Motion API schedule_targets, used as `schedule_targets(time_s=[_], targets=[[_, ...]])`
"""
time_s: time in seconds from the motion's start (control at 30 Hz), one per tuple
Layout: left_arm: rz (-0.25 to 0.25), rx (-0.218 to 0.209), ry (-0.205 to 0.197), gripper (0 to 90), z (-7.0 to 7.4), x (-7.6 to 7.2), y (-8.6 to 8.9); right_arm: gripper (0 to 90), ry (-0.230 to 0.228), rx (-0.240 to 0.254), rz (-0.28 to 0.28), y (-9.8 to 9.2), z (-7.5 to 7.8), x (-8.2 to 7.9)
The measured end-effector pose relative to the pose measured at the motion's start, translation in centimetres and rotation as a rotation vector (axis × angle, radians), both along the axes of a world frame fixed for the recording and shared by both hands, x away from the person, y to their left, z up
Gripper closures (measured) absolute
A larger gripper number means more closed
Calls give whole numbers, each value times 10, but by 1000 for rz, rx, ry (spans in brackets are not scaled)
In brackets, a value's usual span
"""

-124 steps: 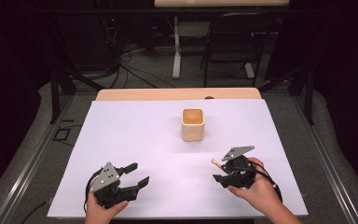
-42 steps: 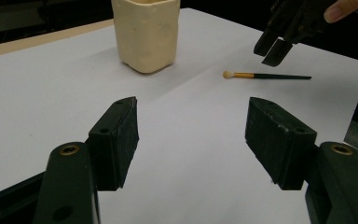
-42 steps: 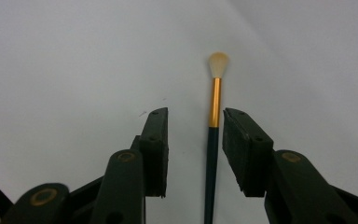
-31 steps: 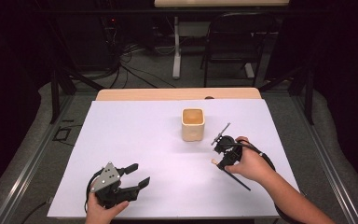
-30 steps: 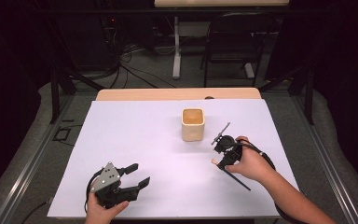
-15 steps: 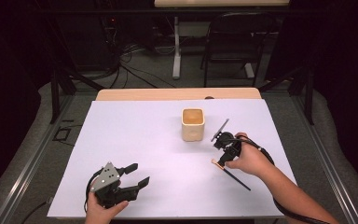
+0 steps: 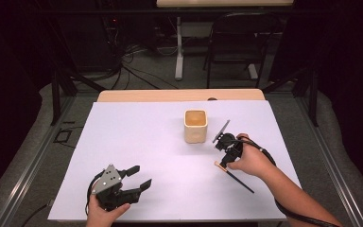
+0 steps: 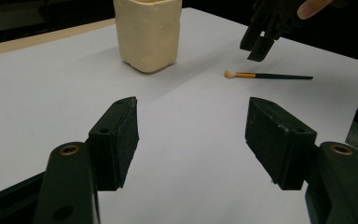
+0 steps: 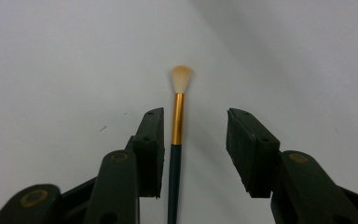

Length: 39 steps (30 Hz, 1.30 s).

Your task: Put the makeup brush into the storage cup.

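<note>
Nearest, at the lower left of the high view, the left gripper (image 7: 133, 177) rests on the white table cover (image 7: 137, 142) in a person's hand, jaws spread wide w/ nothing between them; the left gripper view confirms it, both black pads apart over bare white surface. Farther in, right of centre in the high view, the right gripper (image 7: 225, 150) is held nose-down over the brush (image 7: 234, 175), a thin dark-handled brush w/ a gold ferrule and pale bristle tip, lying flat on the cover and running diagonally toward the lower right. Seen from the right gripper view, the brush (image 9: 177, 130) lies between the two jaws, closer to the left-hand pad but w/ a visible gap on both sides, so nothing is pinched; the jaws have just been opening, and the brush sits loose between them, not gripped. From the left gripper view the same brush (image 8: 266, 75) lies at upper right w/ the right gripper (image 8: 257, 44) hanging just above it. Beyond, just above centre in the high view, stands the cream cup (image 7: 195, 126), upright, open-topped, apparently empty, near the right gripper but apart from it. Progress, as a judgement: the work looks to be getting the brush into the cup, and it is at an early stage. Approx. alignment over the brush is done; closing on it, lifting, carrying to the cup and dropping it in all remain.
</note>
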State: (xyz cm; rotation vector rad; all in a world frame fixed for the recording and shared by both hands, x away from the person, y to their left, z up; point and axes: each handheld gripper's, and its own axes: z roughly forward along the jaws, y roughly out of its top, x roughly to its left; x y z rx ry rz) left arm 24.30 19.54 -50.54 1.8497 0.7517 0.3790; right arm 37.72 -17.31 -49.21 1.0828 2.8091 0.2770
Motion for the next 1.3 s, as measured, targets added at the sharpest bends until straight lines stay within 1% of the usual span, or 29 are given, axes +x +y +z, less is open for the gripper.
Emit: schedule_targets(time_s=[0.1, 0.13, 0.17, 0.2, 0.23, 0.27, 0.3, 0.33, 0.4, 0.43, 0.47, 0.53, 0.67, 0.7, 0.8, 0.87, 0.9, 0.97, 1.0, 1.03, 1.07, 1.13, 1.17, 1.2, 1.23, 1.27, 1.3], targets=[[6, 8, 3, 352, 0, 0, 0, 579, 3, 2, -7, 1, 1, 1], [6, 9, 4, 352, 0, 0, 0, 591, 14, -2, -9, 1, 2, 1], [5, 10, 3, 352, 0, 0, 0, 602, 7, 13, -4, 1, 0, 2], [5, 11, 3, 352, 0, 0, 0, 602, 15, 5, -6, 1, 1, 2], [4, 11, 3, 352, 0, 0, 0, 600, 13, 1, -7, 2, 1, 2], [4, 11, 3, 352, 0, 0, 0, 601, 10, 8, -11, 2, 0, 2], [1, 7, 2, 352, 0, 0, 0, 602, 20, 2, -13, 2, 0, 2], [2, 7, 3, 352, 0, 0, 0, 601, 14, 11, -8, 2, -1, 2], [1, 8, 3, 352, 0, 0, 0, 597, 6, 8, -7, 3, -3, 2], [1, 8, 3, 352, 0, 0, 0, 597, 17, 4, -2, 2, -3, 2], [4, 11, 3, 352, 0, 0, 0, 599, 8, 10, -4, 2, -4, 2], [5, 11, 4, 352, 0, 0, 0, 599, 12, 15, 0, 2, -5, 2], [5, 11, 4, 352, 0, -1, 0, 609, 27, -4, -4, 3, -5, 3], [4, 11, 3, 352, 0, 0, 0, 612, 22, 4, -7, 3, -6, 3], [2, 10, 3, 352, 0, 0, 0, 617, 29, 6, -9, 3, -6, 3], [4, 11, 3, 352, 0, 0, 0, 621, 21, 9, -6, 3, -7, 3], [4, 12, 3, 351, 0, 0, 0, 630, 40, 6, -19, 4, -7, 2], [1, 10, 4, 352, 0, 0, 0, 637, 34, -2, -12, 4, -8, 3], [0, 9, 3, 352, 0, 0, 0, 641, 29, 3, -9, 3, -9, 2], [0, 10, 4, 352, 0, 0, 0, 655, 44, 6, -19, 4, -9, 2], [0, 10, 4, 352, 0, 0, 0, 661, 38, 6, -16, 4, -10, 2], [0, 10, 4, 352, 0, 0, -1, 669, 41, 3, -10, 4, -11, 2], [1, 10, 4, 352, 0, 0, -1, 679, 51, -3, -9, 4, -11, 2], [1, 8, 6, 352, -1, 0, -1, 679, 51, -3, -9, 4, -11, 2], [1, 10, 4, 352, 0, 0, -1, 689, 70, -12, -15, 5, -11, 2], [1, 10, 4, 352, 0, 0, 0, 692, 73, -13, -15, 5, -11, 3], [1, 10, 4, 352, 0, 0, 0, 696, 59, -3, -15, 5, -14, 2]])
